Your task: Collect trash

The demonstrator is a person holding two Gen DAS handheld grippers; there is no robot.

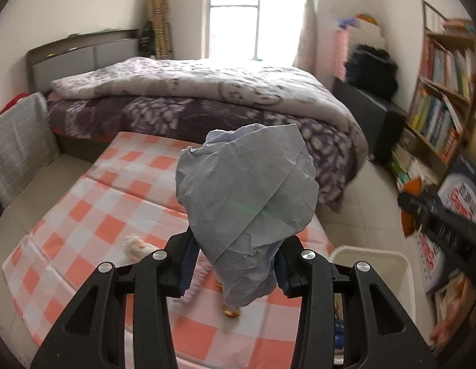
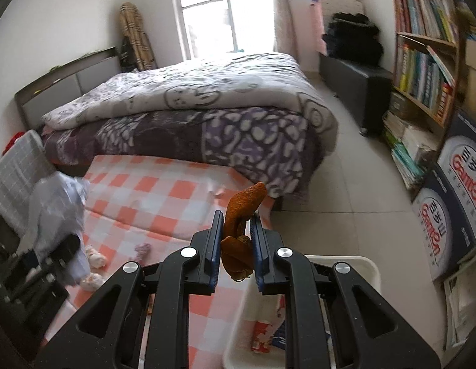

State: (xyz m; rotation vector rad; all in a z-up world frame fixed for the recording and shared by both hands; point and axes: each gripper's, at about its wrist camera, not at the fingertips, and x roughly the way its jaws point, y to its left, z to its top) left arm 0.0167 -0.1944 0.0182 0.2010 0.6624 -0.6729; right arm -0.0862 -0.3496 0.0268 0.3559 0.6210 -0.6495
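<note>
While the left gripper (image 1: 234,264) pinches the light, soft crumpled paper (image 1: 247,196) above the checked mat (image 1: 93,215), the right gripper (image 2: 236,246) clamps limp, slippery orange peel (image 2: 242,215) mid-length near the white bin (image 2: 370,270) at the mat's right edge

We see creased, matt grey paper (image 1: 247,196); a rough, dried orange peel (image 2: 241,230); matt black plastic on each gripper (image 1: 234,264) with shiny metal screws (image 1: 308,254); a smooth white plastic bin (image 2: 368,269); a checked cloth mat (image 1: 121,184).
</note>
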